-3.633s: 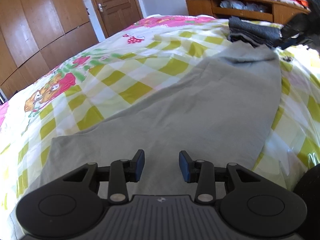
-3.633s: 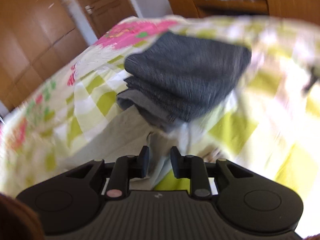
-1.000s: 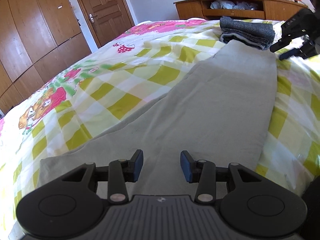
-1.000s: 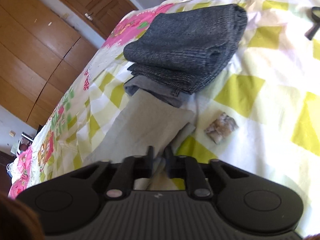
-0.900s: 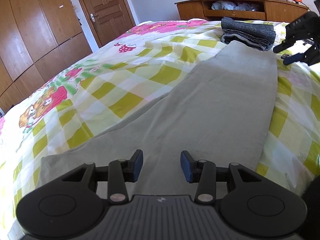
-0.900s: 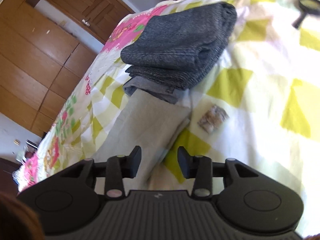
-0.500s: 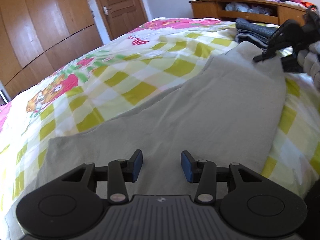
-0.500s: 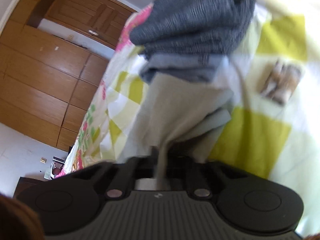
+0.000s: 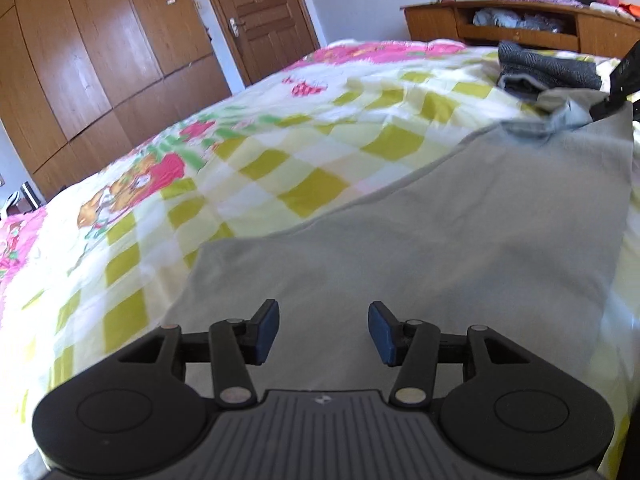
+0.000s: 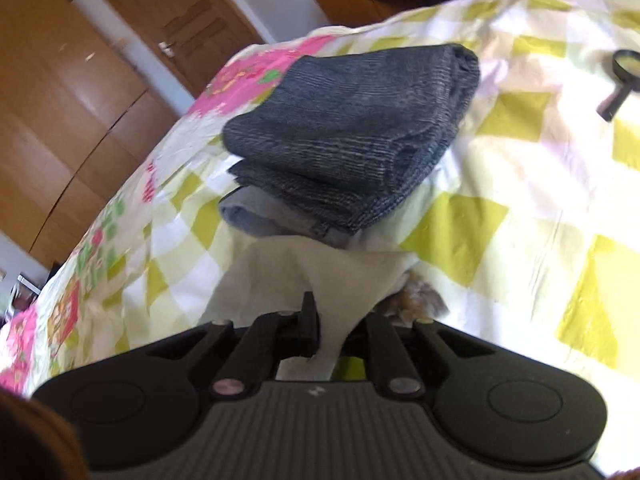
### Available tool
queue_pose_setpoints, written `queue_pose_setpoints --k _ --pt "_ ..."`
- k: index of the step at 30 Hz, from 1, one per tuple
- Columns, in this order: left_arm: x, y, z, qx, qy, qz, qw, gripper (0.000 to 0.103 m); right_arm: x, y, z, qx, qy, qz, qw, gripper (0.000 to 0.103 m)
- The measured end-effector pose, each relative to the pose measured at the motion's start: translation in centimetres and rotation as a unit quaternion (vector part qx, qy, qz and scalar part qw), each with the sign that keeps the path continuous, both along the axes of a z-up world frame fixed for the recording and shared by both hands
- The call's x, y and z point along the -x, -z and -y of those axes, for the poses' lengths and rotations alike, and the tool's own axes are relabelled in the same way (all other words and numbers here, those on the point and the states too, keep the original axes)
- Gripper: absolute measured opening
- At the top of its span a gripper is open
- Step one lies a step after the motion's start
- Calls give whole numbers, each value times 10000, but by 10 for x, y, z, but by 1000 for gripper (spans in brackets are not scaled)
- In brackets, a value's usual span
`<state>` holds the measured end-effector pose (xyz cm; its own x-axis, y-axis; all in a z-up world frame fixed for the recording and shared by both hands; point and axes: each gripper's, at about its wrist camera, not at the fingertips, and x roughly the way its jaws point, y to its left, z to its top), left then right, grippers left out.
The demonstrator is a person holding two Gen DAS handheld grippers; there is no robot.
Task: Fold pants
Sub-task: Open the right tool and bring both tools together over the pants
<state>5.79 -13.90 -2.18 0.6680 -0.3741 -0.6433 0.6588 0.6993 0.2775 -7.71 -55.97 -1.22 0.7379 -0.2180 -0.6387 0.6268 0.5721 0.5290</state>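
Grey pants [image 9: 460, 232] lie flat along the checked bedspread [image 9: 240, 152], running from my left gripper to the far right. My left gripper [image 9: 322, 330] hovers over their near end; its jaws are opening and the blue pads touch nothing. At the far end my right gripper [image 9: 618, 80] has the hem bunched and lifted. In the right wrist view a fold of the pants [image 10: 320, 272] passes between the jaws of the right gripper [image 10: 334, 328]. These jaws are opening slightly while the cloth is still pinched. The right finger is hidden behind the cloth.
A folded stack of dark grey clothes [image 10: 352, 136] sits just beyond the pants' far end. A small brown crumpled object [image 10: 416, 300] lies by the right gripper, a magnifying glass [image 10: 620, 80] farther right. Wooden wardrobe [image 9: 80, 64], door [image 9: 256, 16] and a shelf unit [image 9: 520, 24] ring the bed.
The right gripper went from open above the pants' far end to closed on it, and that end now stands lifted and crumpled. The left jaws stand a little wider.
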Motion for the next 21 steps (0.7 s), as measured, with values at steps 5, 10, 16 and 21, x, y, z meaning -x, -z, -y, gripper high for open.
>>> queue_pose_setpoints --k 5,10,16,21 --pt "16 -9 -10 -125 170 179 9996 62 6 8 -2 -237 30 -6 9997 32" --pt "15 -10 -25 -76 150 124 9998 62 52 -24 -28 813 50 -514 9954 33" --pt "-2 -24 -30 86 373 201 9991 62 5 -68 -108 2124 -2145 -308 9528 33" --pt "-40 -17 -25 -12 752 133 9971 62 -106 -47 -178 2607 -4321 -318 8627 31"
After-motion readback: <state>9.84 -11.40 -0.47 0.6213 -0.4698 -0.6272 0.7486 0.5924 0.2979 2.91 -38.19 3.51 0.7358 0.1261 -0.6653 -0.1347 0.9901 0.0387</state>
